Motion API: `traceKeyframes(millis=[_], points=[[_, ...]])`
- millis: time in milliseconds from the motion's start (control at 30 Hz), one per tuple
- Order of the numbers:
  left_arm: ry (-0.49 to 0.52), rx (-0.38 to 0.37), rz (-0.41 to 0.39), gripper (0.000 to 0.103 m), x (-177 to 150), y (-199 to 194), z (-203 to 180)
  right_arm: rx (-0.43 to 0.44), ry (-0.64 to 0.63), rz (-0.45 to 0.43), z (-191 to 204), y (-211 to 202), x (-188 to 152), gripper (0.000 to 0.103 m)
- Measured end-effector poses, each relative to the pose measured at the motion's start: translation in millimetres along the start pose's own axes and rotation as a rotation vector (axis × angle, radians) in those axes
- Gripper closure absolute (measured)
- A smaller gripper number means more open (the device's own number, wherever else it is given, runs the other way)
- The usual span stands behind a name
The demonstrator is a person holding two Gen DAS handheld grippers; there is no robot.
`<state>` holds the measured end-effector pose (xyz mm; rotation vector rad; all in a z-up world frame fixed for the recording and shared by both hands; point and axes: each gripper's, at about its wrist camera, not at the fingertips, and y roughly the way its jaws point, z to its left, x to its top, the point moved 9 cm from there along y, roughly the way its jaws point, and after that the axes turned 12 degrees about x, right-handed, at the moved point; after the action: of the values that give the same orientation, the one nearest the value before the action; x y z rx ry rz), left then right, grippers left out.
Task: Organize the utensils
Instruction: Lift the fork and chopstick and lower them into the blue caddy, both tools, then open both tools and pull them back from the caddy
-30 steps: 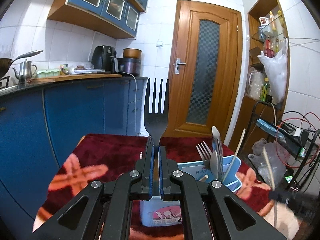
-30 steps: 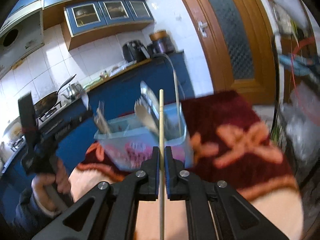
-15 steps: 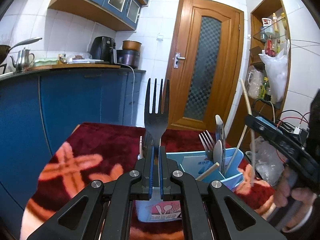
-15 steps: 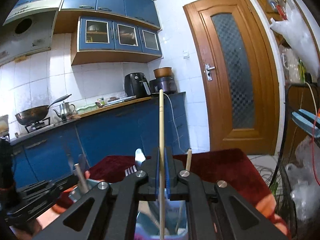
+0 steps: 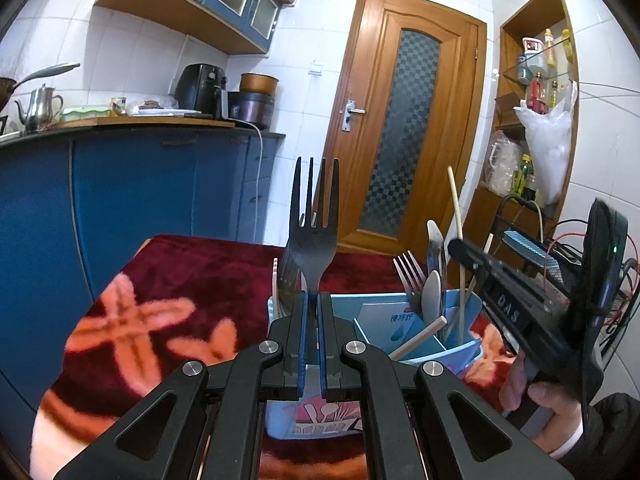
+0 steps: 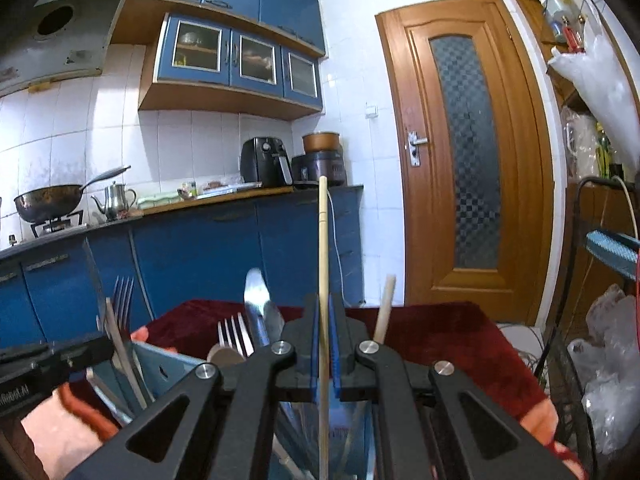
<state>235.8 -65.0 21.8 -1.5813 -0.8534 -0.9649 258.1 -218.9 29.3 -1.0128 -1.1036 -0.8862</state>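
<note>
My left gripper (image 5: 312, 300) is shut on a dark metal fork (image 5: 313, 232), held upright, tines up, just above the left end of a light blue utensil caddy (image 5: 376, 320) on the red cloth. My right gripper (image 6: 324, 312) is shut on a wooden chopstick (image 6: 323, 248), upright, its lower end down inside the caddy (image 6: 160, 364). The right gripper also shows in the left wrist view (image 5: 460, 246) over the caddy's right compartment, which holds a fork (image 5: 408, 272), spoons and another chopstick.
The caddy stands on a table with a dark red patterned cloth (image 5: 168, 288). Blue kitchen cabinets (image 5: 132, 184) stand to the left, a wooden door (image 5: 404, 120) behind, and a wire rack with cables and bags (image 5: 560, 240) to the right.
The right gripper has swung upright and come over the caddy, lowering the chopstick into its right compartment. The left gripper has sunk a little with the fork toward the caddy.
</note>
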Motion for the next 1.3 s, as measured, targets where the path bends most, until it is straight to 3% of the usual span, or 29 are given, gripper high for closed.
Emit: traceKeyframes(millis=[100,167,233,333,400,633,1100,1300], points=[[0.007,-0.004,0.011,0.099,-2.4,0.7,-2.6,-0.007,0.008,0.033,-1.3,-5.1,-7.1,0.094],[0.009,-0.008,0.022,0.098,-4.9,1.4,-4.4,0.003,0.035,0.041,-2.9,-10.2,-9.9,0.072],[0.008,-0.01,0.033,0.089,-6.8,2.0,-5.6,0.026,0.06,0.038,-1.4,-16.1,-9.8,0.063],[0.006,-0.017,0.031,0.073,-7.2,-1.2,-7.2,0.023,0.053,0.038,2.7,-23.5,-8.4,0.061],[0.011,-0.016,0.026,0.067,-6.4,-4.4,-8.0,0.029,0.052,0.038,6.1,-30.3,-7.1,0.06],[0.01,-0.003,-0.004,0.066,3.3,-29.2,-4.6,0.058,0.079,0.015,17.1,-61.1,3.4,0.058],[0.092,0.045,-0.039,0.065,3.9,-103.9,-5.3,0.085,0.113,0.079,53.8,-124.5,-3.5,0.057],[0.109,0.051,-0.058,0.048,-5.7,-138.2,-7.9,0.092,0.097,0.082,73.9,-155.2,-13.9,0.05]])
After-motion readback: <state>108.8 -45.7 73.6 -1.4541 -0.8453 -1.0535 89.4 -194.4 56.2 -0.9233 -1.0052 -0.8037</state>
